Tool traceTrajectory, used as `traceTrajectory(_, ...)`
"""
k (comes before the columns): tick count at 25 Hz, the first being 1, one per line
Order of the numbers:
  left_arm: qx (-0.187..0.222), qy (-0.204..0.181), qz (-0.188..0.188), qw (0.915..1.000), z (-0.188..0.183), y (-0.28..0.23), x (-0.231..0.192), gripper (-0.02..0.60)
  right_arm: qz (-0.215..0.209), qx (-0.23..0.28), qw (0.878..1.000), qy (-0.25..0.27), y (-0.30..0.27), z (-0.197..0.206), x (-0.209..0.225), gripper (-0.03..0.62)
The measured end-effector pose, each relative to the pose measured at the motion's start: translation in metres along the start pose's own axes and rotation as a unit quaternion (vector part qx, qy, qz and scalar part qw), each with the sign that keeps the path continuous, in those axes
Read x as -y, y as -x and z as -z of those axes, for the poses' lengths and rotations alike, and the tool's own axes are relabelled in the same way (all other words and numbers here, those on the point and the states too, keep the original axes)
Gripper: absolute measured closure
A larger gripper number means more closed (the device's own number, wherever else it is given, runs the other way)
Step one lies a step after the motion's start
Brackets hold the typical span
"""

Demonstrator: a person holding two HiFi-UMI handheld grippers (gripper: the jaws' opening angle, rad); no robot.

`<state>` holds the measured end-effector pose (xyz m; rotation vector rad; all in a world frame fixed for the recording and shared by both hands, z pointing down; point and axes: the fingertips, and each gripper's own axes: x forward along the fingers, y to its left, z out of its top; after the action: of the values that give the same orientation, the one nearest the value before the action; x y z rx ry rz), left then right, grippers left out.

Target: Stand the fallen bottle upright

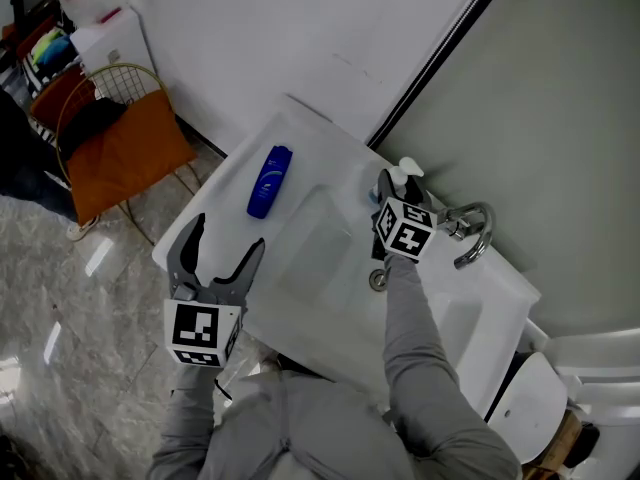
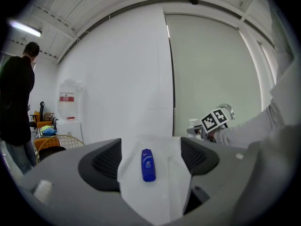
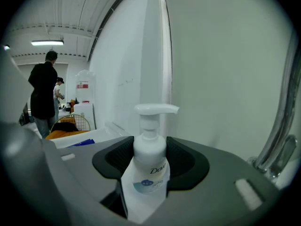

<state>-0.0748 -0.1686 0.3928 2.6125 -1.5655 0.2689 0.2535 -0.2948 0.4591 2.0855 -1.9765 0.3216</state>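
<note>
Meanwhile, at the sink [image 1: 322, 253]: one bottle gripped upright, one lying flat.
The right gripper [image 1: 396, 192] is clamped on the white pump bottle [image 3: 149, 169], which stands upright at the sink's back edge beside the faucet [image 1: 476, 230]. The blue bottle [image 1: 269, 181] lies on its side on the sink's left ledge. The left gripper [image 1: 226, 238] hovers over the sink's near left corner, jaws spread wide, gripping nothing.

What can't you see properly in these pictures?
- Writing on the blue bottle: too small to read in the head view and the left gripper view.
- Bottom of the pump bottle: hidden behind the right claw in the right gripper view.
- Most of the tap: blurred and cut off by the right edge of the right gripper view.
</note>
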Motion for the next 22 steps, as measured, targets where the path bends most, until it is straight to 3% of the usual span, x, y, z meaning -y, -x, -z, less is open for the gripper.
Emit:
traceTrajectory(8,0.000,0.002,0.003,1.0000,0.001,-0.006,-0.001,0.160,-0.007,0.020,1.000,-0.007,-0.001,0.002,-0.001,0.375)
traceTrajectory(22,-0.013,0.007,-0.017,0.9998,0.004,0.008,-0.011,0.160,-0.020,0.009,1.000,0.005,0.000,0.001,-0.004,0.370)
